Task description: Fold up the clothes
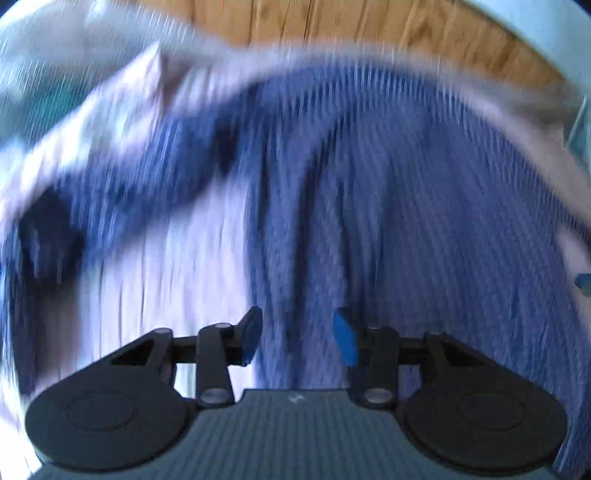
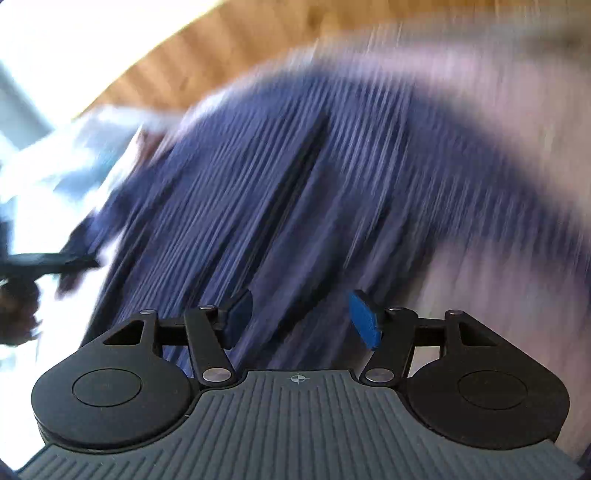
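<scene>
**Both grippers spread over a blue ribbed garment**

The left gripper, black-armed with blue pads, has its fingers set wide apart with nothing between them. Directly ahead of it, filling most of its view, lies the blue ribbed knit garment, creased into long folds that run away from the fingers. Ahead and to its left a pale lilac cloth surface shows beside and under the knit, and a dark fold of the garment sits further left. Beyond the garment's far edge runs a band of brown wooden floor. The view is streaked with blur, so fine detail is lost.

The right gripper likewise has its blue pads spread, holding nothing. The same blue ribbed knit garment stretches out in front of it, with a dark crease running diagonally away. To its right lies the pale lilac cloth surface; ahead and left, the brown wooden floor. Far left, dark blurred shapes cannot be identified.
</scene>
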